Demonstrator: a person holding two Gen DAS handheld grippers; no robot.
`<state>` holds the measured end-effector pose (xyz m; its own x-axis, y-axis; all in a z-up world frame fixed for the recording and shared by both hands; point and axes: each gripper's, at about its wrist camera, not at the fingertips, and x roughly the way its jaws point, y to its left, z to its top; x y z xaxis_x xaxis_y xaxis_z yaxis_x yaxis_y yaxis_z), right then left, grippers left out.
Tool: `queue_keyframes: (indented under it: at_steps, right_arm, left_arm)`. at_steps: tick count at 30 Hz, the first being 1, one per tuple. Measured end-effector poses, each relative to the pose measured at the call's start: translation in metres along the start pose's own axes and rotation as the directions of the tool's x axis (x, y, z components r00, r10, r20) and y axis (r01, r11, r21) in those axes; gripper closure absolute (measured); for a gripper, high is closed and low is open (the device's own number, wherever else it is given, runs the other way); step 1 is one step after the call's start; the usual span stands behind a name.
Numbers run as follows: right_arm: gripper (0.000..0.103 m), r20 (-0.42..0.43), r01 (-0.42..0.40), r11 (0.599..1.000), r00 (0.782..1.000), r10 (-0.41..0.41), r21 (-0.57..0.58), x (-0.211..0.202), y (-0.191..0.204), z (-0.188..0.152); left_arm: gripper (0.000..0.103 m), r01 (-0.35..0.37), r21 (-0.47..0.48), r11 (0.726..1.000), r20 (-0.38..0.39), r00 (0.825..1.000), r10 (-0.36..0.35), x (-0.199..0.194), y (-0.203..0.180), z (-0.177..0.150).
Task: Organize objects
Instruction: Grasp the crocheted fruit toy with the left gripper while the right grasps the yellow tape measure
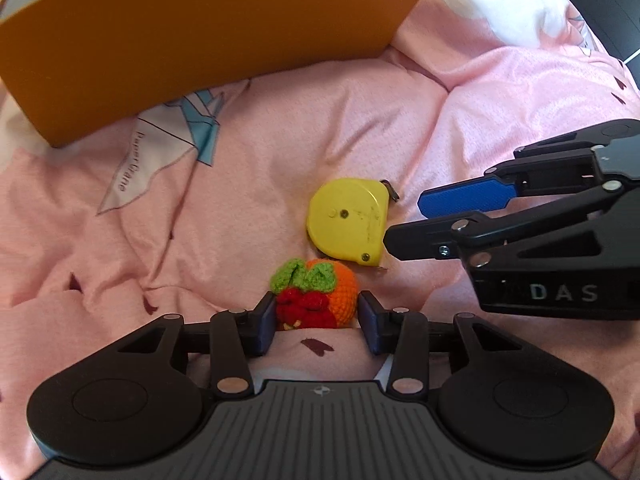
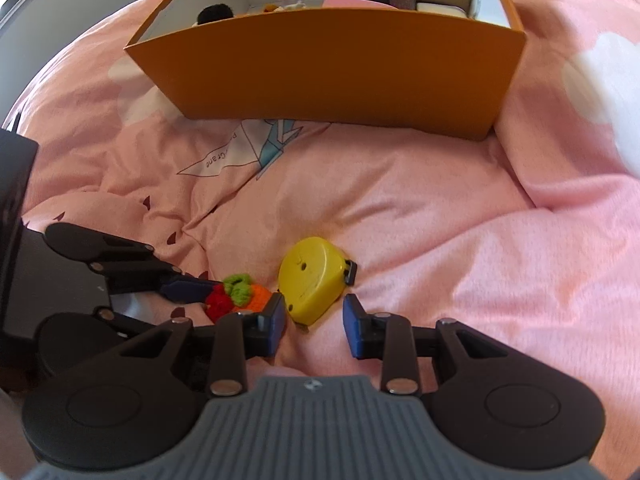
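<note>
Both grippers pointed steeply down, side by side. The left gripper (image 1: 316,322) and right gripper (image 2: 314,326) had jaws parted.

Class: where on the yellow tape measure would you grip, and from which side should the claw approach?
Probably grip the yellow tape measure across its two broad flat faces, coming from above. It lies tilted on the soft pink bedding, curved edge upward; avoid the metal hook end.

A rumpled pink bedspread (image 2: 460,240) covers the bed, folded into soft ridges. It carries a printed paper crane (image 1: 200,120) in pale blue and white with small lettering beside it, scattered little dark red shapes (image 1: 316,346), and white cloud-like patches (image 2: 600,80). A dark strip of furniture or floor (image 1: 600,0) shows past the bed's far edge.
</note>
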<state>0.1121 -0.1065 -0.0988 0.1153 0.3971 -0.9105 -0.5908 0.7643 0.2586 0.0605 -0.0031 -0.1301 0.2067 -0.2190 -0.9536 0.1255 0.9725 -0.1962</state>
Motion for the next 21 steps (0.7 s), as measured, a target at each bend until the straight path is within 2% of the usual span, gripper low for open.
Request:
queue_keyframes:
  at_steps: [6,7,10,14,18,21]
  right_arm:
    - [0.061,-0.004,0.016,0.986,1.000,-0.017,-0.167,0.003,0.010,0.014]
    - [0.056,-0.005,0.014,0.979,1.000,-0.016,-0.205,0.004,0.012,0.016]
    - [0.047,-0.016,0.034,0.934,0.999,-0.043,-0.355,0.011,0.022,0.018]
    - [0.042,-0.048,0.034,0.865,0.997,-0.067,-0.501,0.025,0.033,0.019]
    - [0.040,-0.065,0.039,0.808,0.993,-0.096,-0.587,0.038,0.042,0.018]
    - [0.043,-0.095,0.033,0.795,0.989,-0.114,-0.606,0.050,0.043,0.019]
  left_arm:
    - [0.055,-0.051,-0.017,0.999,0.024,0.998,0.052,-0.019,0.007,0.000]
    - [0.055,-0.055,-0.020,0.998,0.026,0.998,0.055,-0.021,0.007,0.004]
    - [0.055,-0.081,-0.026,0.996,0.037,0.996,0.082,-0.027,0.012,0.005]
    - [0.055,-0.095,-0.039,0.995,0.041,0.994,0.096,-0.027,0.018,0.012]
    - [0.055,-0.093,-0.054,0.994,0.046,0.994,0.096,-0.028,0.022,0.014]
    - [0.055,-0.097,-0.064,0.993,0.049,0.994,0.100,-0.029,0.030,0.012]
